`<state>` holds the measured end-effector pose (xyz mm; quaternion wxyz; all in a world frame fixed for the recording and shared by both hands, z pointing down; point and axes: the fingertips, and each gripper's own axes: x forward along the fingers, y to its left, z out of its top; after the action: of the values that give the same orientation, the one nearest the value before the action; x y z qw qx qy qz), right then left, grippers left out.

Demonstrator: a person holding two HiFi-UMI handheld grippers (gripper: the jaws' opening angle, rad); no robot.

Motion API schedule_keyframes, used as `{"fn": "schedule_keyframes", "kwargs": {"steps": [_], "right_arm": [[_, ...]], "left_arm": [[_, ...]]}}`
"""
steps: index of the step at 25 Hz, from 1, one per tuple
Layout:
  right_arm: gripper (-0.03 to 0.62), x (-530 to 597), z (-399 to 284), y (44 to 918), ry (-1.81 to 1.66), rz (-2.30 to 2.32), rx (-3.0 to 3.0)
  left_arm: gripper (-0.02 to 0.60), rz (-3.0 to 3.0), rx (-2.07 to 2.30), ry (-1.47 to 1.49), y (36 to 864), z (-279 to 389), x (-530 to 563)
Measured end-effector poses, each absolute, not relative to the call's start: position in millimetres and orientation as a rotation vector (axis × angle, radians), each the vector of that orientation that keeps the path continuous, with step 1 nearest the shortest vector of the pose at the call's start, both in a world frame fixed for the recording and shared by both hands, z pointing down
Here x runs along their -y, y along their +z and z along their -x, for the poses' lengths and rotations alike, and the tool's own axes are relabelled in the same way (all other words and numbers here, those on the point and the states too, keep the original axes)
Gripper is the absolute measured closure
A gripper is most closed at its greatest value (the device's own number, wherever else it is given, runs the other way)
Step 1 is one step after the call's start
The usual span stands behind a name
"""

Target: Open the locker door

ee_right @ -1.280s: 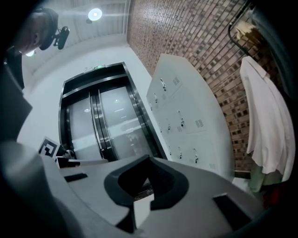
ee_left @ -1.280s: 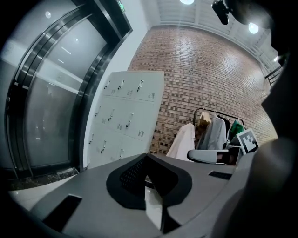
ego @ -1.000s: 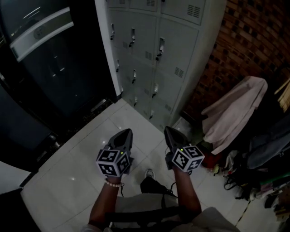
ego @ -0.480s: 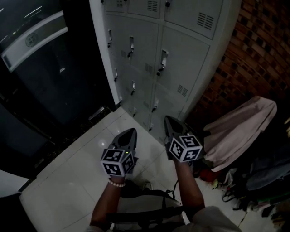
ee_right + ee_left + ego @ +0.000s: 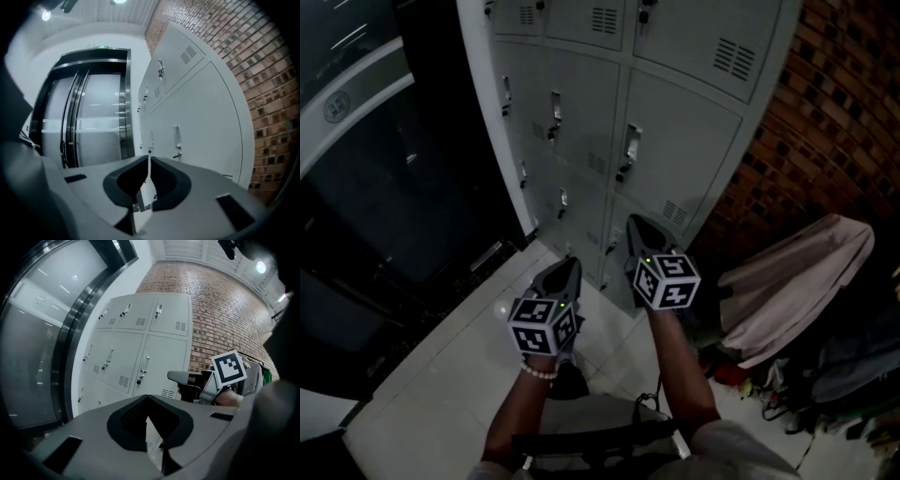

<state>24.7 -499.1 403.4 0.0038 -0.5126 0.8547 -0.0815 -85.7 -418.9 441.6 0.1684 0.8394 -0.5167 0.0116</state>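
I am on the approach to the locker [image 5: 684, 141], door shut, my left gripper [image 5: 570, 267] closed and empty below it, my right gripper [image 5: 636, 225] empty with narrow jaws opening, so next I likely reach up for its handle [image 5: 628, 150].

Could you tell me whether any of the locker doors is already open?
No, every locker door seen in the head view sits flush and closed.

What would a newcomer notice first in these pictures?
The grey lockers fill the top centre, all visible doors shut, beside a brick wall on the right. Below them two claws bear marker cubes: the left claw is shut, the right claw is opening, with nothing between its jaws.
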Motion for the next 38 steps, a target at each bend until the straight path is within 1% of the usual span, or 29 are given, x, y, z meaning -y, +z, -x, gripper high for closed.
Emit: {"fn": "schedule_keyframes", "kwargs": {"steps": [3, 4, 7, 8, 10, 16, 18, 19, 26, 36, 38], "right_arm": [[0.449, 545, -22, 400, -0.258, 1.683, -2.636], [0.436, 560, -21, 398, -0.255, 1.706, -2.622], [0.435, 604, -20, 392, -0.238, 1.781, -2.572], [0.425, 617, -19, 390, -0.238, 1.804, -2.558], [0.372, 641, -15, 390, -0.245, 1.837, -2.540], [0.372, 694, -12, 391, -0.236, 1.949, -2.464], [0.347, 705, -15, 392, -0.228, 2.009, -2.425], [0.347, 708, -15, 393, -0.225, 2.037, -2.404], [0.347, 725, -16, 395, -0.212, 2.173, -2.256], [0.348, 736, -11, 401, -0.202, 2.225, -2.271], [0.370, 726, -5, 401, -0.188, 2.208, -2.301]], "left_arm": [[0.591, -2.403, 1.454, 0.028, 435, 95, 451], [0.591, -2.408, 1.448, 0.030, 434, 98, 461], [0.591, -2.419, 1.427, 0.044, 433, 105, 487], [0.591, -2.422, 1.418, 0.048, 433, 107, 494], [0.591, -2.425, 1.401, 0.055, 435, 112, 506], [0.591, -2.418, 1.370, 0.076, 445, 128, 533], [0.591, -2.414, 1.360, 0.086, 448, 134, 540], [0.591, -2.413, 1.354, 0.091, 450, 137, 543], [0.591, -2.417, 1.317, 0.098, 457, 146, 562], [0.591, -2.415, 1.295, 0.092, 460, 161, 581], [0.591, -2.406, 1.295, 0.082, 461, 162, 581]]}}
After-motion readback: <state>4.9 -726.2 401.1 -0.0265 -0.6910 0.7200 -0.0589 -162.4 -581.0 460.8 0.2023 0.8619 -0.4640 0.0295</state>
